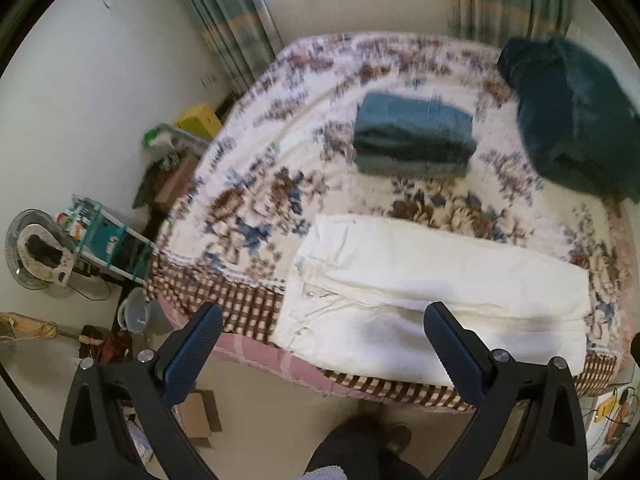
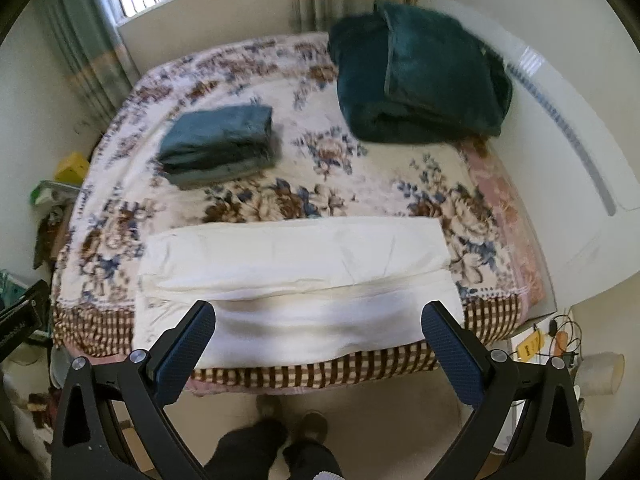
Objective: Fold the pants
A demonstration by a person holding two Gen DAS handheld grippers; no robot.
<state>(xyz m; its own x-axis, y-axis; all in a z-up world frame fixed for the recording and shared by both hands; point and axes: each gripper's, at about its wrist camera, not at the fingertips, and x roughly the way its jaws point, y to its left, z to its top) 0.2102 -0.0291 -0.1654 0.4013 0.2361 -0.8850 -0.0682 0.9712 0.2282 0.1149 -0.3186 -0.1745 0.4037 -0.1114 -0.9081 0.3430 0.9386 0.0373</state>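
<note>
The white pants [image 1: 436,304] [image 2: 296,280] lie flat across the near edge of the bed, folded lengthwise with one leg stacked on the other. The waistband, with its buttons and pocket seams, sits at the left end, and the leg cuffs reach toward the right. The fabric is cream-white and lightly creased, with the upper layer set a little farther back than the lower.

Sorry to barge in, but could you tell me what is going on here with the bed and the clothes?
A person stands at the foot of the bed with a gripper in each hand, folding pants. The white pants lie along the near edge, already folded lengthwise. The left gripper and right gripper are both open above them, holding nothing. A folded blue pile and a dark green blanket sit farther back.
</note>
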